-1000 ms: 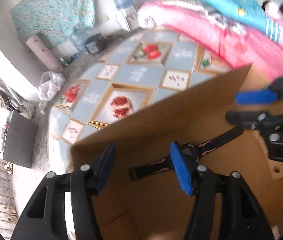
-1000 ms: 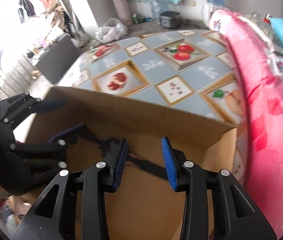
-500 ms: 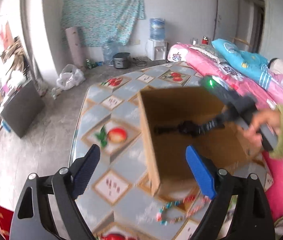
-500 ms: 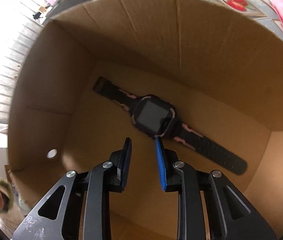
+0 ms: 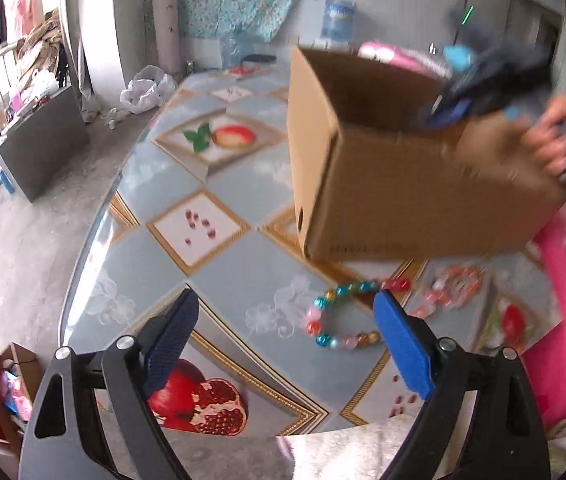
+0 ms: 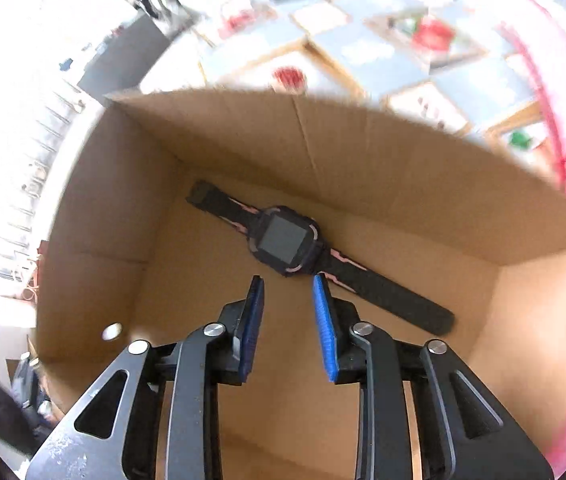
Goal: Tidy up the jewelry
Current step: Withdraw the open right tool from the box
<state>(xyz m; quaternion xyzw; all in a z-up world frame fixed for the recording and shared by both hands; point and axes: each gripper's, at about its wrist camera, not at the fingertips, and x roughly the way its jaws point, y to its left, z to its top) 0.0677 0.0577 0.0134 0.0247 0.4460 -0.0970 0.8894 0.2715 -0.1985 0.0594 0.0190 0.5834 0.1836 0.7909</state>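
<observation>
**Watch in box, beads on table**

Left gripper (image 5: 283, 336) stands wide and empty above the fruit-patterned table (image 5: 227, 268). A multicoloured bead bracelet (image 5: 343, 314) lies just ahead, near the cardboard box (image 5: 403, 200); a pink bracelet (image 5: 449, 284) lies beside it. Right gripper (image 6: 288, 308), jaws opening and empty, hangs inside the box over the black watch (image 6: 287, 242) on its floor.

On the table (image 5: 131, 184) I see the cardboard box (image 5: 403, 200) toward the far right. A beaded bracelet (image 5: 339, 316) lies on the table just before the box's near wall, and a second bracelet (image 5: 453, 284) lies to its right. Inside the box, a watch (image 6: 287, 240) lies flat on the floor, slantwise, near the far wall.
</observation>
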